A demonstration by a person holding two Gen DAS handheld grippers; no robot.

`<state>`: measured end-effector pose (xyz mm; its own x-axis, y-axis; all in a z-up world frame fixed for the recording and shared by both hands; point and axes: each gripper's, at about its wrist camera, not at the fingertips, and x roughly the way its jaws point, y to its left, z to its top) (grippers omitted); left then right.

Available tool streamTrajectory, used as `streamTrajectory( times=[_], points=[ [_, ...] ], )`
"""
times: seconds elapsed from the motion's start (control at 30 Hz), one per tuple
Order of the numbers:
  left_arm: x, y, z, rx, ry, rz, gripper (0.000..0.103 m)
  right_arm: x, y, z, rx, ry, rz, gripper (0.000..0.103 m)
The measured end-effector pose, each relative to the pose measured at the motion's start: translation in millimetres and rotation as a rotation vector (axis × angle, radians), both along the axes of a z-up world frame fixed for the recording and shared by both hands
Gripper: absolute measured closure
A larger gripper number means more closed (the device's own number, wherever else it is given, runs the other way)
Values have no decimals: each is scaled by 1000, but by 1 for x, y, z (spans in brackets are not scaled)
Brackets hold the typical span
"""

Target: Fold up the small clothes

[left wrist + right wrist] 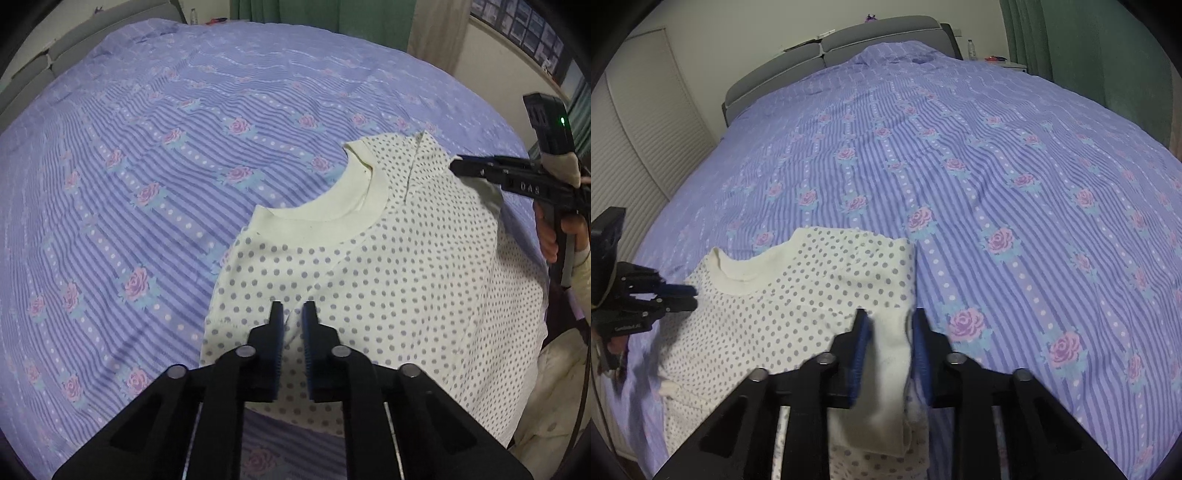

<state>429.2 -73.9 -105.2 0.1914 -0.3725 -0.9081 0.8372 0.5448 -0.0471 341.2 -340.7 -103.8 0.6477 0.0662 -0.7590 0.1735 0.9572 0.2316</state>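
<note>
While the polka-dot shirt [369,280] lies spread on the bed's striped, rose-printed bedspread [147,166], both tongs sit at its edges. It is a small cream top with grey-purple dots and a plain cream neckband [332,206], lying near the foot of the bed with the neck opening facing the headboard [834,48].

From the left wrist view, the left tongs [292,314] hover over the shirt's left shoulder area; their blue-padded fingers stand slightly apart with a narrow gap between them, and a thin ridge of fabric shows in that gap, though whether it is actually pinched cannot be told. The right wrist view shows the same tongs [689,295] at the shirt's left edge, fingers nearly together.

The right tongs [889,325] have their fingers apart with a cream cuff or sleeve end [886,373] lying between the pads; the cloth is blurred there, and the fingers do not look pressed onto it. Seen from the left wrist view, the right tongs [456,166] touch the far corner of the shirt by the shoulder, where the fabric is lifted into a small peak.

Green curtains [1089,55] hang beyond the bed.
</note>
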Motion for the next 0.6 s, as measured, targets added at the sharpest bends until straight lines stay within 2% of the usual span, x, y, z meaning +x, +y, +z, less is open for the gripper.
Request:
streamTrajectory(
  times=[0.13, 0.27, 0.37, 0.5, 0.6],
  points=[
    [-2, 5, 1, -3, -12, 11, 96, -2, 5, 5, -48, -15, 5, 89],
    [-4, 13, 5, -9, -21, 21, 97, -8, 17, 19, -160, -38, 5, 90],
    [-7, 17, 6, 2, -30, 16, 98, -7, 17, 25, -166, -47, 24, 90],
    [-10, 19, 7, 1, -36, 10, 98, -10, 10, 29, -123, -70, 12, 90],
    [-9, 24, 8, 3, -35, 12, 99, -13, 4, 28, -78, -61, -18, 75]
  ],
)
